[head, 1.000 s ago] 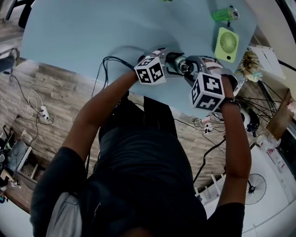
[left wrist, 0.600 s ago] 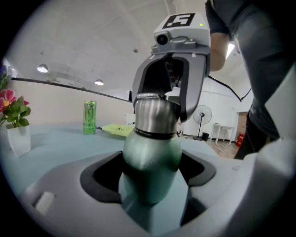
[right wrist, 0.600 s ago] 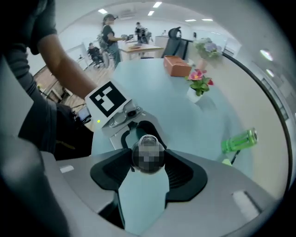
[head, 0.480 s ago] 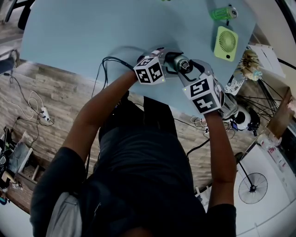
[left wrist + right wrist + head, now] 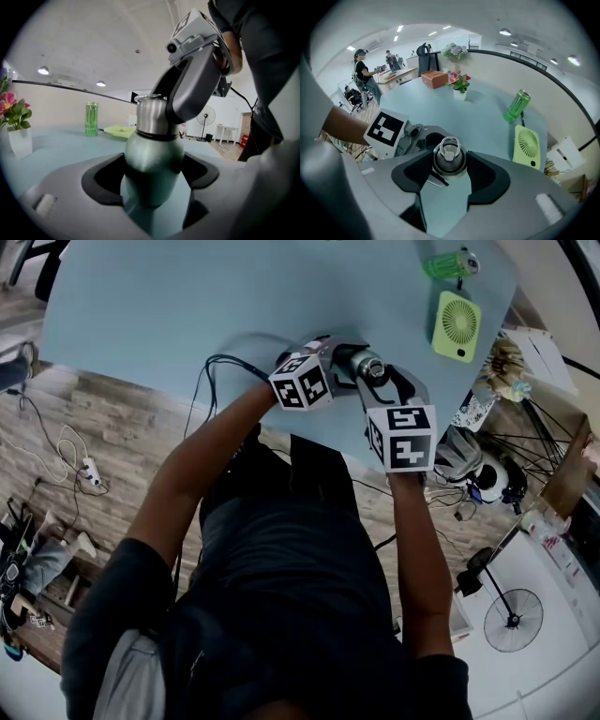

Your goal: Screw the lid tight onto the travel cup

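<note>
The left gripper point(image 5: 152, 174) is closed on the green body of the travel cup point(image 5: 153, 157), with its dark pads pressed in from both sides. The cup is held upright, its steel neck pointing up. The right gripper point(image 5: 449, 176) is brought down from above, and its jaws are set wide around the steel lid point(image 5: 449, 157). The pads appear to press on the lid's rim on both sides, though contact on the right side is hard to confirm. A small loop handle is seen on top of the lid. A white cube with black square markers point(image 5: 302, 382) is carried on the left gripper and another point(image 5: 403, 437) on the right one.

Cup and lid are held over a pale blue table point(image 5: 187, 306), close to its near edge. Whether the cup's base rests on the surface cannot be told. Farther along the table, near its right end, a flat lime-green fan point(image 5: 527, 145) is laid, and just beyond it a green drinks can point(image 5: 516, 107) is stood upright. At the far end a small white pot of pink flowers point(image 5: 460, 89) is placed, with a brown box point(image 5: 435, 78) behind it.

A wood-plank floor point(image 5: 103, 427) is seen below the table, strewn with cables point(image 5: 66, 446). A standing fan point(image 5: 205, 117) and a small white side table point(image 5: 226, 131) are set against a white wall. Round lights point(image 5: 505, 32) are set into the ceiling. A few people point(image 5: 363, 70) are seen at desks in the far background.
</note>
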Action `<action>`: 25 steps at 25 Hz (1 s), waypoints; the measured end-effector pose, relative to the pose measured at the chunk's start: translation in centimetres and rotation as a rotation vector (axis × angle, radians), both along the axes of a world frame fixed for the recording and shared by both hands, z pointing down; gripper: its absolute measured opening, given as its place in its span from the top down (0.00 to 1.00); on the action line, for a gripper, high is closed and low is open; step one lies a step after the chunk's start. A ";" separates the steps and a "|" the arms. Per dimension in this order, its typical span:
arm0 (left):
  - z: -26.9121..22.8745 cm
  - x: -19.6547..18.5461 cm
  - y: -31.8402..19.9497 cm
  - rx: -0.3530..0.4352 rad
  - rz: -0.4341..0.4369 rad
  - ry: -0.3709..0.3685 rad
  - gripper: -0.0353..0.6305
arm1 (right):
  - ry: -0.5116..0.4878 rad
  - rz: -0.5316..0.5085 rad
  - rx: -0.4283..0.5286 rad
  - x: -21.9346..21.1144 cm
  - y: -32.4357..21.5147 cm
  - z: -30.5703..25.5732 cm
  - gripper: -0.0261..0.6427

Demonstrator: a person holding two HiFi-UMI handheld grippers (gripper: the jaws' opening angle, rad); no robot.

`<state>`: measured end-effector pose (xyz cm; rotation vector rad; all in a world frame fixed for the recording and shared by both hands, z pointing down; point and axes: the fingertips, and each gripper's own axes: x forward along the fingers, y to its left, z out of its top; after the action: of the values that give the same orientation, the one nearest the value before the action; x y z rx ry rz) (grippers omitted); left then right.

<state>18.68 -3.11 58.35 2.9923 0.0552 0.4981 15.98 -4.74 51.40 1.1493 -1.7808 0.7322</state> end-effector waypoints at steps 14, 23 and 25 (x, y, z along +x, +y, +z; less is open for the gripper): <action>0.1 0.3 0.2 0.001 0.000 -0.004 0.31 | 0.269 -0.908 -0.144 0.0 2.1 -0.7 0.58; 0.0 0.2 0.1 0.002 0.001 -0.004 0.31 | 0.311 -1.170 -0.223 -0.4 1.7 0.7 0.59; 0.0 0.1 0.0 0.002 0.001 -0.004 0.31 | 0.293 -1.134 -0.230 -0.5 1.6 0.8 0.59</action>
<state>18.80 -3.09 58.32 2.9927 0.0555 0.5048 15.48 -3.13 52.17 -0.0150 -1.6855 0.0562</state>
